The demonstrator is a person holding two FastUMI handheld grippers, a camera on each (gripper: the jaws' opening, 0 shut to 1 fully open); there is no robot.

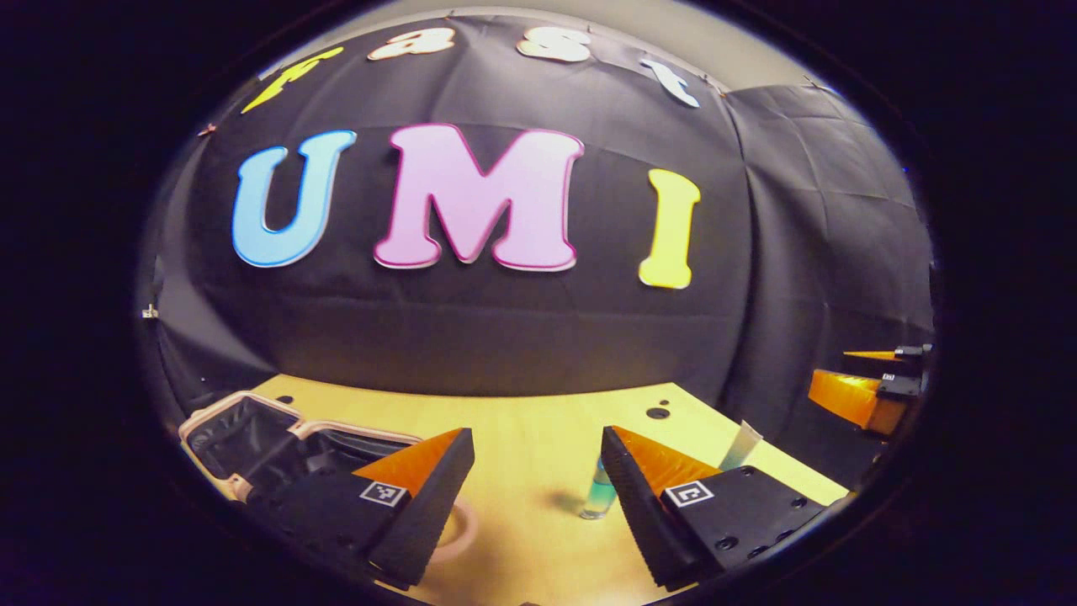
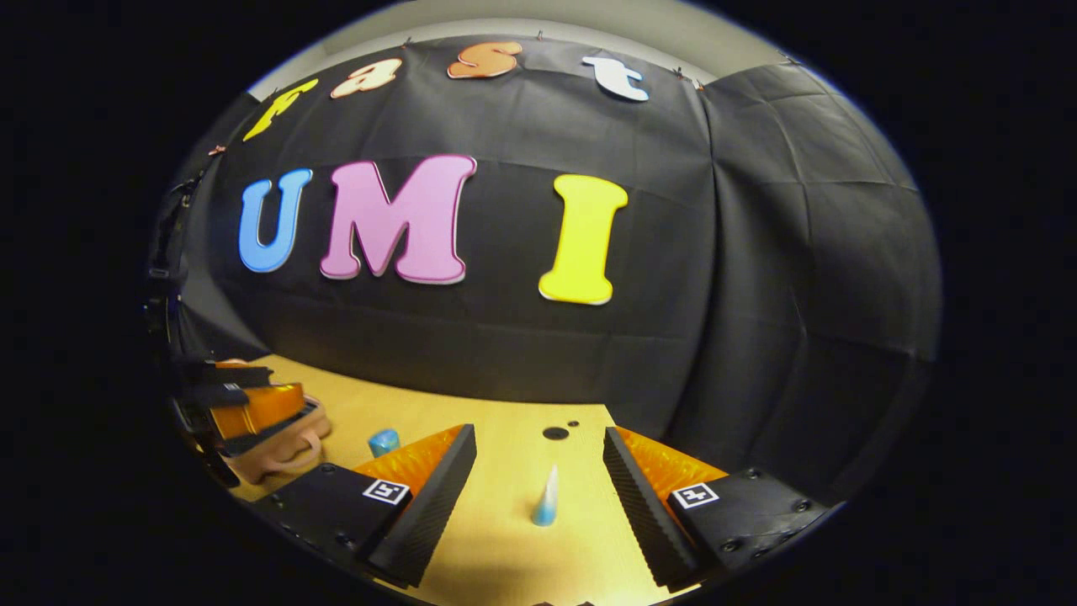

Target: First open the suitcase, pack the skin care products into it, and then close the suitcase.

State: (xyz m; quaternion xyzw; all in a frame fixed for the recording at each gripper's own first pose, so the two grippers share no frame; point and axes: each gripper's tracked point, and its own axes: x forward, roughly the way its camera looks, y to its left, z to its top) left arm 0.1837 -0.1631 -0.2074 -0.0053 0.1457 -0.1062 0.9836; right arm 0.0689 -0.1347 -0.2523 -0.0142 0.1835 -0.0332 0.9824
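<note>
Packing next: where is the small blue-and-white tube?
In the right gripper view, the small blue-and-white tube stands on the wooden table, between the open right gripper fingers.

Dim booth, warm tabletop glow, edges warped.

Suitcase (image 1: 252,442) lies left on the table (image 1: 522,421), bottle (image 1: 599,497) to its right

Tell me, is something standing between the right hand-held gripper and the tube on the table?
Nothing visible does. The right hand-held gripper is open, and the tube stands upright ahead on bare wooden table.
</note>
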